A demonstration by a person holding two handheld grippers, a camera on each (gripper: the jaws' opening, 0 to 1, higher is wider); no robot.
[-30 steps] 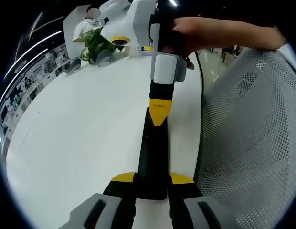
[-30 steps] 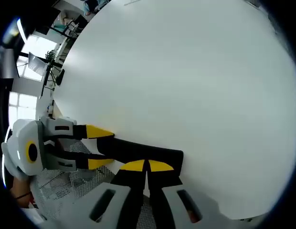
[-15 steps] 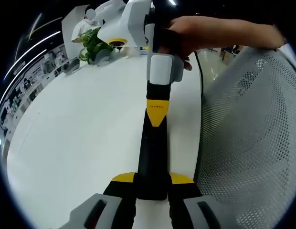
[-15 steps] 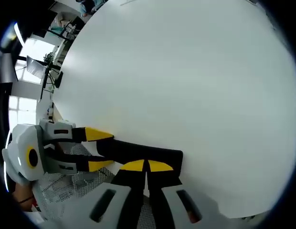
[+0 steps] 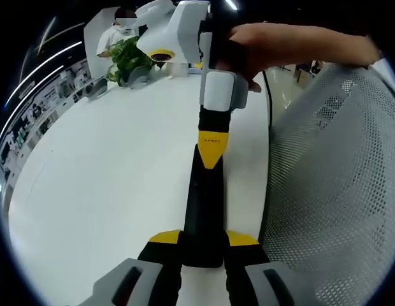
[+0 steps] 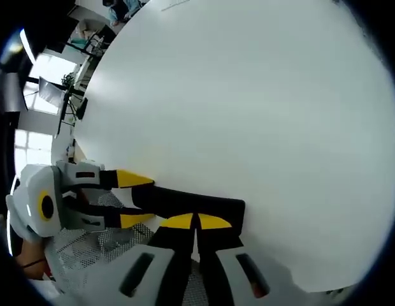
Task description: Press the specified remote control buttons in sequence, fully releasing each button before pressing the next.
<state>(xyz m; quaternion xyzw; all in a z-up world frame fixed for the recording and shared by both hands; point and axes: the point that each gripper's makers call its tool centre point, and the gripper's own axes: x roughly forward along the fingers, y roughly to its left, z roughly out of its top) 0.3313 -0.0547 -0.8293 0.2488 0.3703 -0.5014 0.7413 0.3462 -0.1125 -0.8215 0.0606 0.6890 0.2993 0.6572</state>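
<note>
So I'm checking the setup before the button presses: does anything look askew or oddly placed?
Nothing stands out. The black remote lies flat on the white table, clamped by the left gripper, the right gripper at its far end.

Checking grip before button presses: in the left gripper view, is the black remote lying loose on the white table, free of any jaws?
No. The black remote is clamped at its near end by the left gripper, and the right gripper has its yellow tip on the far end.

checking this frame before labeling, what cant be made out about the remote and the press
- Remote buttons: left gripper view, too dark to tell apart.
- Which button the right gripper touches: tips cover it.
- Remote's near end: left gripper hides it.
- Remote's face: right gripper view, edge-on.
</note>
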